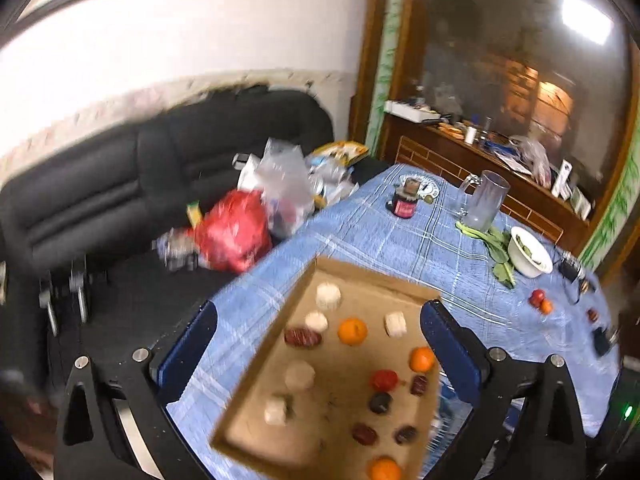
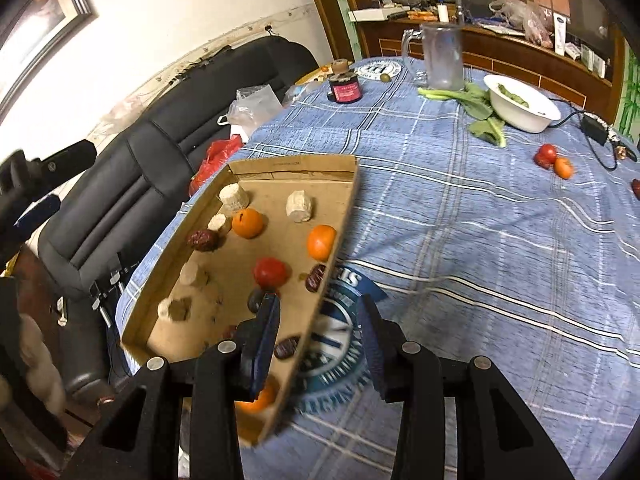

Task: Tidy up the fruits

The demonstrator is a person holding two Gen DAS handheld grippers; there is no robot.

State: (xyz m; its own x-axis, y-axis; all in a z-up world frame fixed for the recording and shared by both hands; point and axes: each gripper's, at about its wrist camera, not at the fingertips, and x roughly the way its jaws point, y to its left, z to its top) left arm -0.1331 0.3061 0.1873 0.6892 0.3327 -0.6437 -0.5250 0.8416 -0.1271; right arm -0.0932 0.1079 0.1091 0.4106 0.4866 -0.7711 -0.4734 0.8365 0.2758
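On the blue plaid tablecloth (image 2: 460, 216), a shallow cardboard tray (image 2: 294, 166) sits at the near-left edge of the table, serving as the collecting place for the fruit: it already holds tangerines (image 2: 247, 223), a red tomato (image 2: 271, 272), dark red jujubes (image 2: 203, 240) and pale cut chunks (image 2: 234, 197) spread loosely over its floor. The right gripper (image 2: 318, 344) hovers with its jaws moderately spread, straddling the tray's right wall, one finger above the tray floor and the other above the cloth; it carries nothing, which suggests either a release just made or a grip on the wall about to be taken. The left gripper (image 1: 316, 354) hangs wide open and empty above the tray. Far across the table, a tomato and small orange fruit (image 2: 554, 160) lie touching near a white bowl (image 2: 524, 110) with greens, likely still awaiting collection.
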